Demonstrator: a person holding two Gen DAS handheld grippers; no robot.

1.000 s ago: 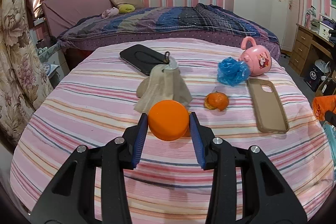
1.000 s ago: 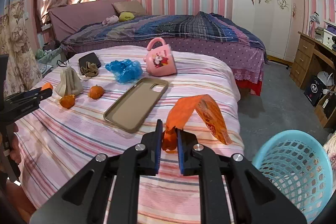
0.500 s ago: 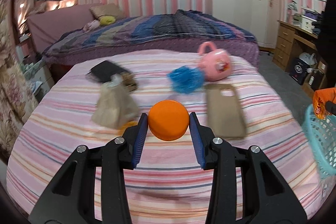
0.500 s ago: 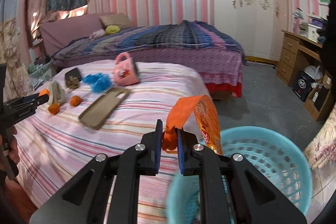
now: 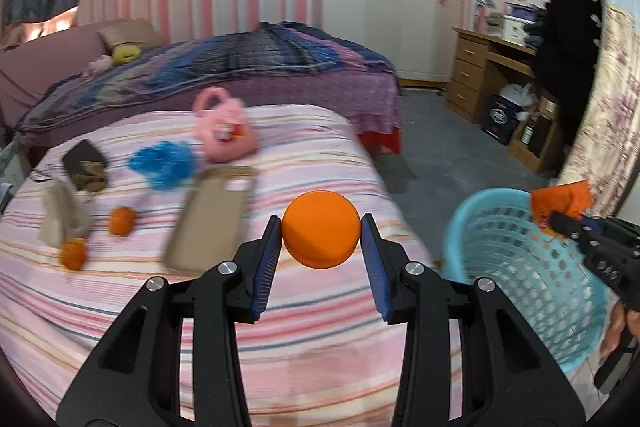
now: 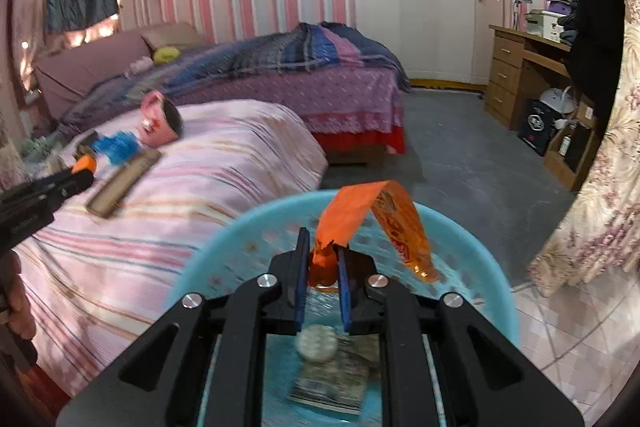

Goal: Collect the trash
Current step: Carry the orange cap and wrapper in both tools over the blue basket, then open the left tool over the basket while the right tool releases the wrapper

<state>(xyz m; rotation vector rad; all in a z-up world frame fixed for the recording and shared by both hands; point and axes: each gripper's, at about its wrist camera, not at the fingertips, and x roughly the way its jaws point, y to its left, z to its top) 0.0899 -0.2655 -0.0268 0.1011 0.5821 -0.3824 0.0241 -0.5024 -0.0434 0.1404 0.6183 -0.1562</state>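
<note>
My left gripper [image 5: 320, 221] is shut on a round orange cap [image 5: 320, 241] and hovers above the striped bed's right part. To its right stands a light blue basket [image 5: 500, 215] on the floor. My right gripper [image 6: 323, 243] is shut on a crumpled orange wrapper [image 6: 376, 211] and hangs over the basket [image 6: 472, 227]; a pale round piece [image 6: 318, 343] and a flat packet [image 6: 336, 383] lie inside. Two orange peels [image 5: 121, 221] [image 5: 73, 254] and a blue plastic bag [image 5: 162, 163] lie on the bed. The left wrist view shows the right gripper [image 5: 560, 221] above the basket's far rim.
On the striped bed [image 5: 320, 327] lie a beige phone case [image 5: 212, 215], a pink mug [image 5: 224, 131], a beige pouch [image 5: 62, 215] and a dark wallet [image 5: 84, 159]. A second bed [image 6: 320, 75] stands behind, a wooden desk [image 6: 516, 67] at the right, grey floor between.
Both grippers have swung right. The right one carried the wrapper from over the bed to above the basket. The left one carried the cap toward the bed's right edge, and the basket came into its view.
</note>
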